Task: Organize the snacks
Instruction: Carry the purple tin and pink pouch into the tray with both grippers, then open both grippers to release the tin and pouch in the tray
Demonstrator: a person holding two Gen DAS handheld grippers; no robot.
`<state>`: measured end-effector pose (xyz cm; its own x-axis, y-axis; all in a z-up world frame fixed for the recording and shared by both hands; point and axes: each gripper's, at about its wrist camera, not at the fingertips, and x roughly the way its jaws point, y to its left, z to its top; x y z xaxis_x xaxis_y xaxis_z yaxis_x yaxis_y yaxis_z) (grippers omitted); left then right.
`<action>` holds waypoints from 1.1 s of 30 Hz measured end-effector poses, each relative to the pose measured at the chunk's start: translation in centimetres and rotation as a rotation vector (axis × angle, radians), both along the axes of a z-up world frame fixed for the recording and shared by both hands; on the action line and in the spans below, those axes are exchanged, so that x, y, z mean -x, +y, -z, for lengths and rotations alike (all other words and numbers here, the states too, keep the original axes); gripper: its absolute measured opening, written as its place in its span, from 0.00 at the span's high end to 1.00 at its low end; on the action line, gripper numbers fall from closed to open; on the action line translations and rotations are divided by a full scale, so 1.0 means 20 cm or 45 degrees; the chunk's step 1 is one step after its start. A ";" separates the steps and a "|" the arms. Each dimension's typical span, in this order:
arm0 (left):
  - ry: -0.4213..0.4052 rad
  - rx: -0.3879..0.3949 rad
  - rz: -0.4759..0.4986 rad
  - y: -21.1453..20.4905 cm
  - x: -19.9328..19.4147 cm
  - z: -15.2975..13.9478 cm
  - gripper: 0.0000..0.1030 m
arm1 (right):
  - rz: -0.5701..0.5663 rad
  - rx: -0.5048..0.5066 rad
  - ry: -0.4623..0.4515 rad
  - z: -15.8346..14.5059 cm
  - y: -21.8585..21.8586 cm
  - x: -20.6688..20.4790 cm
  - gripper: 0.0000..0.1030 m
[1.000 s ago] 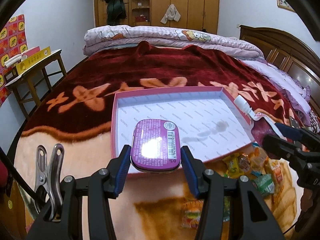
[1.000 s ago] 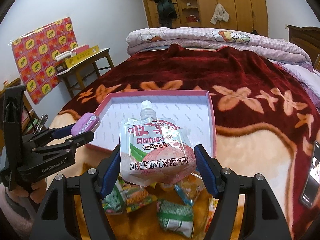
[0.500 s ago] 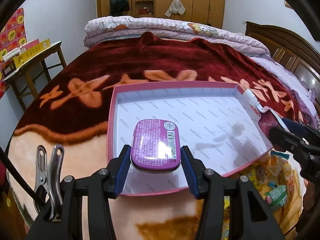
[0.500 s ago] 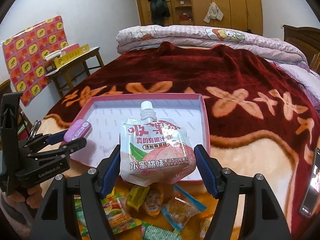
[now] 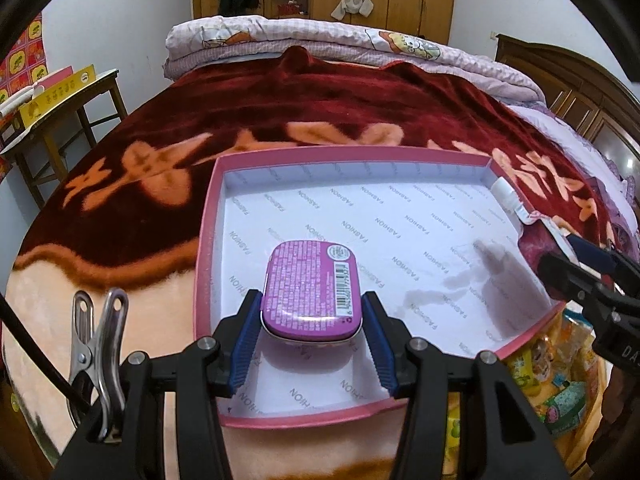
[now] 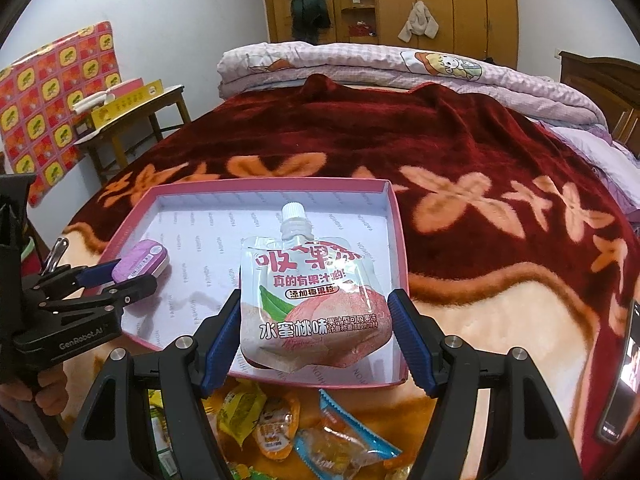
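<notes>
Purple tin (image 5: pixel 311 289) clamped in left claw (image 5: pixel 311 344), jelly pouch (image 6: pixel 314 300) in right claw (image 6: pixel 316 344) — both held over pink tray (image 6: pixel 400 240); wrapped snacks (image 6: pixel 280 428) heaped just beside tray's near rim.

A bedroom with a big red bed

A dark red blanket (image 6: pixel 460 136) with orange flowers covers the bed. A folded pink quilt (image 6: pixel 400 68) lies at the far end. Brown wooden cupboards (image 6: pixel 440 0) stand by the back wall, with a dark coat (image 6: pixel 306 4) hanging there. A small table (image 6: pixel 132 120) at the left holds a yellow box (image 6: pixel 128 102). A phone (image 6: pixel 622 372) lies at the right.
</notes>
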<state>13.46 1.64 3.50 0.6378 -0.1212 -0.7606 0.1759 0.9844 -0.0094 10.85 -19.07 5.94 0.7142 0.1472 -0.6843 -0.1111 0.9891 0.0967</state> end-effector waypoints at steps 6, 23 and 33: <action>0.023 -0.015 -0.008 -0.02 -0.02 0.03 0.49 | 0.002 -0.004 0.017 0.03 -0.01 -0.02 0.30; 0.002 -0.013 0.014 -0.03 0.02 -0.02 0.43 | 0.001 -0.105 0.002 0.03 -0.05 0.01 0.22; -0.026 0.018 0.025 -0.03 0.12 -0.11 0.43 | -0.021 -0.115 -0.032 -0.04 -0.03 0.09 0.20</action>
<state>11.10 1.06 5.62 0.6505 -0.1444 -0.7457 0.1957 0.9805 -0.0191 9.00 -19.64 6.74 0.7281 0.2191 -0.6494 -0.1307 0.9745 0.1823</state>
